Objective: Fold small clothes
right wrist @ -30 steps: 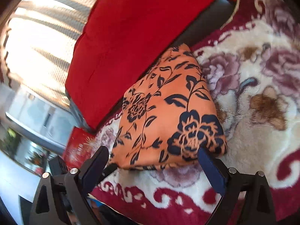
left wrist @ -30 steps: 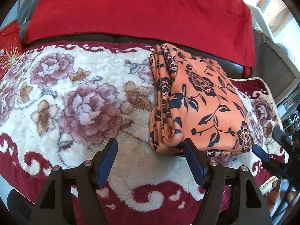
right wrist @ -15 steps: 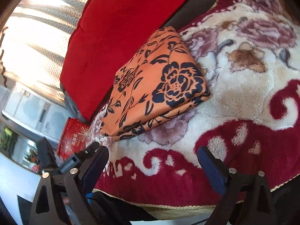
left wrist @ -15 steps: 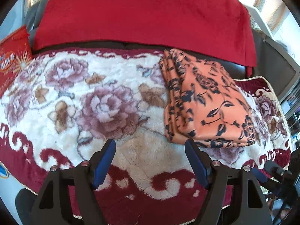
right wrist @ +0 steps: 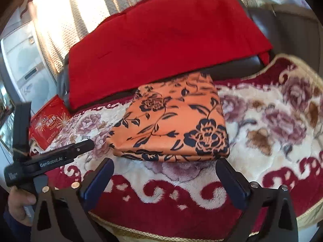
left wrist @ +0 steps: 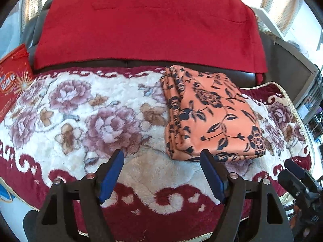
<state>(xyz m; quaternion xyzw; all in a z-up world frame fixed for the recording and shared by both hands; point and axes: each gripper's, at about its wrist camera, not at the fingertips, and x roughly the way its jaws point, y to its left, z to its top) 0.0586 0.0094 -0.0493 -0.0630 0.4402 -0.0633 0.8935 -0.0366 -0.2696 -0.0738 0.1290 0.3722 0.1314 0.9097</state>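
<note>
A folded orange garment with a dark floral print (left wrist: 210,115) lies as a neat stack on the flowery blanket (left wrist: 84,109), right of centre in the left wrist view. It also shows in the right wrist view (right wrist: 173,121), centre. My left gripper (left wrist: 162,157) is open and empty, just in front of the garment's near left corner. My right gripper (right wrist: 164,166) is open and empty, just in front of the garment's near edge. Neither touches the cloth. The left gripper's body shows in the right wrist view (right wrist: 50,159), held by a hand.
A red cushion (left wrist: 145,24) leans on the dark sofa back behind the blanket. A red printed box (left wrist: 11,80) sits at the far left. The blanket's gold-trimmed front edge (right wrist: 161,234) hangs near my grippers. Curtains and a white appliance (right wrist: 24,60) stand behind.
Both grippers have pulled back and away from the folded garment, which stays put on the blanket. The right wrist view has swung level to face it squarely.
</note>
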